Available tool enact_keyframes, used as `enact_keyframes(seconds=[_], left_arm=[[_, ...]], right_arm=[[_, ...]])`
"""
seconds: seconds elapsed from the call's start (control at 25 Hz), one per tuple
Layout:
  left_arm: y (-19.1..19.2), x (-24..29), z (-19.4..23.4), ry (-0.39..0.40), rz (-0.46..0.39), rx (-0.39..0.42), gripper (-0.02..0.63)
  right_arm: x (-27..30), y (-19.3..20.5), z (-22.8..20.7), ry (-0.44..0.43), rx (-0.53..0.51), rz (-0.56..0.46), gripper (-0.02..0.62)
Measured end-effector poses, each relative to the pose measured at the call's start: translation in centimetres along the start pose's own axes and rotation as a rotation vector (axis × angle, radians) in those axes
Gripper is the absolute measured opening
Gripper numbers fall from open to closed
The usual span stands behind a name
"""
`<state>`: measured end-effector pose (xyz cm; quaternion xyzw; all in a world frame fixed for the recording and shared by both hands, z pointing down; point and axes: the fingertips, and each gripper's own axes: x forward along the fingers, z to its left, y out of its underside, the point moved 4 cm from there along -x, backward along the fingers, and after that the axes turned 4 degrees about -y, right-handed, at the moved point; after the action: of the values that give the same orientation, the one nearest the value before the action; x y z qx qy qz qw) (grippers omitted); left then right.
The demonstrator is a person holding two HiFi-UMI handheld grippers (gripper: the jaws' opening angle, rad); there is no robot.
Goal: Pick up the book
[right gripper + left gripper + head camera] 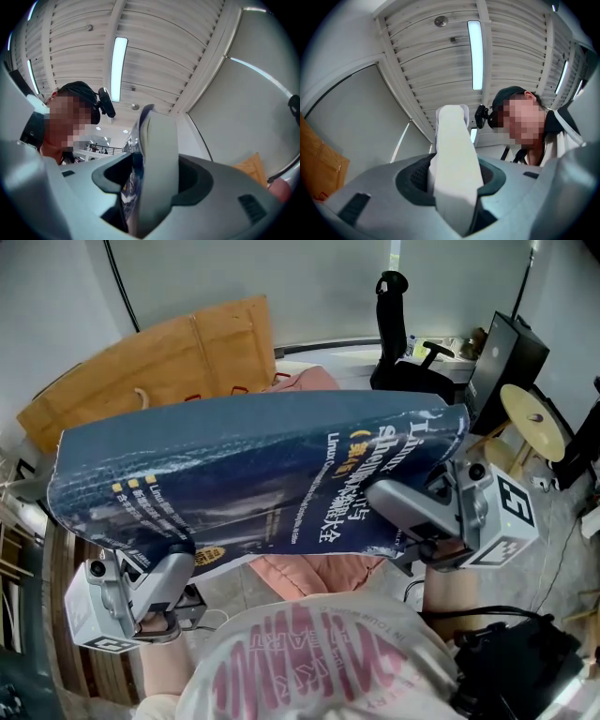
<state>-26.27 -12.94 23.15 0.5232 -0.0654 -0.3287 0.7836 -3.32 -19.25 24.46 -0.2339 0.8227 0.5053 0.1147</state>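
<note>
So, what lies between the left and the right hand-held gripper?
In the head view, the dark blue book spans the whole stretch: the left hand-held gripper clamps one end, the right hand-held gripper the other.

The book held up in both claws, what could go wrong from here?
The book is big and each claw pinches only an edge: the left claw near a corner, the right claw at the side. It might slip out or twist. Its far right corner looks curled, so the cover could crease.
</note>
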Motion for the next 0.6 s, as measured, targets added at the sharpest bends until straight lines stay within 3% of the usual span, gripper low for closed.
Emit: enact_keyframes(seconds=[0.6], left_arm=[[-0.04, 0.05, -0.27, -0.019, 0.006, -0.002, 0.19]], right_arm=[[0.03, 0.07, -0.1, -0.003, 0.014, 0.007, 0.259]])
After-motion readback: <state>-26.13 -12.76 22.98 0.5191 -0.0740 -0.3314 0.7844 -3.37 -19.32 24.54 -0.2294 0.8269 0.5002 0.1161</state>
